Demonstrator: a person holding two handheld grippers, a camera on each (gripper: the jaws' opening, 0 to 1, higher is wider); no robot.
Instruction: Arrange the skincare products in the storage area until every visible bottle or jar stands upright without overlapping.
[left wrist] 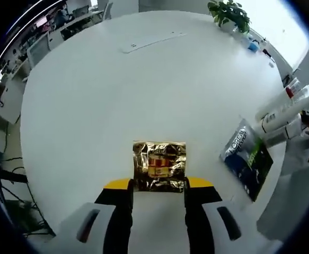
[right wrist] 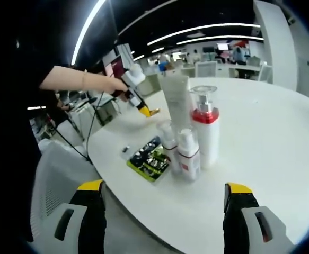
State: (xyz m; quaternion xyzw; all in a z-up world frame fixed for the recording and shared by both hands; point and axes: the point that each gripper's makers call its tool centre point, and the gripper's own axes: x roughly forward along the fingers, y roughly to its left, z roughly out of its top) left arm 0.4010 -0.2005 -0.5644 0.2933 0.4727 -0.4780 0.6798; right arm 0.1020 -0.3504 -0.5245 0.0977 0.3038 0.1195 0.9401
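The left gripper point(left wrist: 159, 186) has its jaws closed against both sides of a crinkled gold sachet point(left wrist: 159, 165), which lies flat on the white table point(left wrist: 117, 100). To the sachet's right lies a dark packet point(left wrist: 246, 159), flat, with the bottles point(left wrist: 284, 111) grouped beyond it.

The right gripper point(right wrist: 165, 197) is spread wide, holding nothing. In the right gripper view, the pump bottle point(right wrist: 205, 127), a white tube point(right wrist: 176, 100) and two small bottles point(right wrist: 181, 151) stand upright, close together beside the packet point(right wrist: 150, 157). A person's hand point(right wrist: 112, 84) holds the left gripper beyond the packet.
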